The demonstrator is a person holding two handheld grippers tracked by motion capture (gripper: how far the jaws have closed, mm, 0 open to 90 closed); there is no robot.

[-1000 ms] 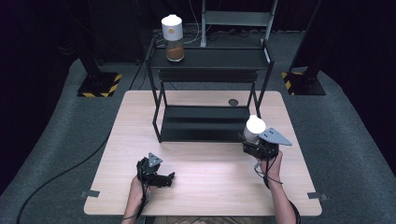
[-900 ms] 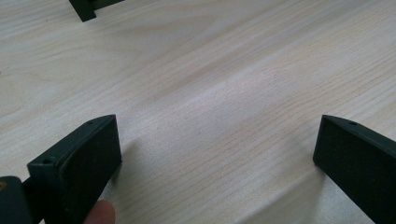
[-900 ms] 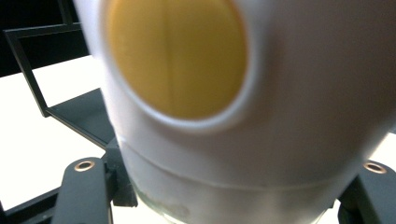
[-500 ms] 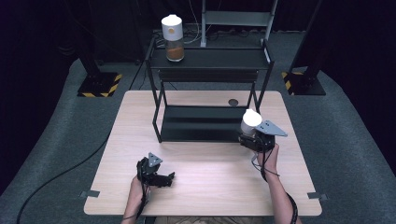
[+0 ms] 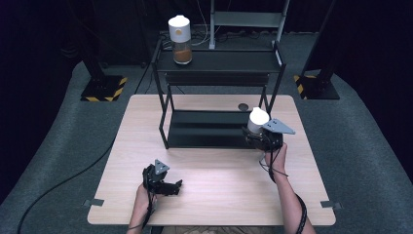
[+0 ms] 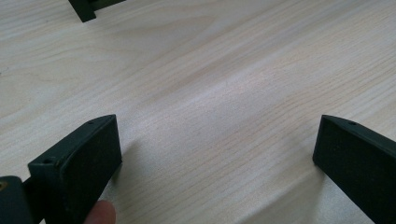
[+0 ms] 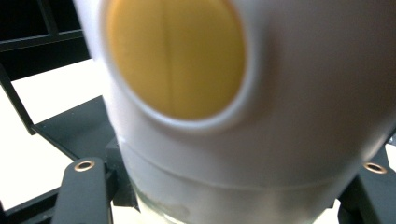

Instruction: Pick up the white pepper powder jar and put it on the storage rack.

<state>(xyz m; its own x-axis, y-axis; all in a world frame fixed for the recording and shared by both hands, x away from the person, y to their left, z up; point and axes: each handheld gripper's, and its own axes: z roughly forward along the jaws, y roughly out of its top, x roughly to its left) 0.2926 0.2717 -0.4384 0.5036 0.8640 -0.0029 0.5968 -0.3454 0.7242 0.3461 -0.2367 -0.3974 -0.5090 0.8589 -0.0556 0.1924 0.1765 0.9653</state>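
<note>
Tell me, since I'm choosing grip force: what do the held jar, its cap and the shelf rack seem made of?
The jar looks like clear glass, see-through below the cap, which seems smooth, glossy white plastic with a yellow round inset. The shelf rack looks like matte black painted metal: thin straight bars and flat shelves.

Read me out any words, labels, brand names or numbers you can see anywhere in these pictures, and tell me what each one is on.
There is no readable text.
White-capped jar held in the right tongs: a plain yellow round disc on its cap, no lettering.
Jar with brown contents on the black rack: a small yellow spot on its white cap, too small to read.
Yellow-black striped feet on the floor: stripes, no words.
</note>
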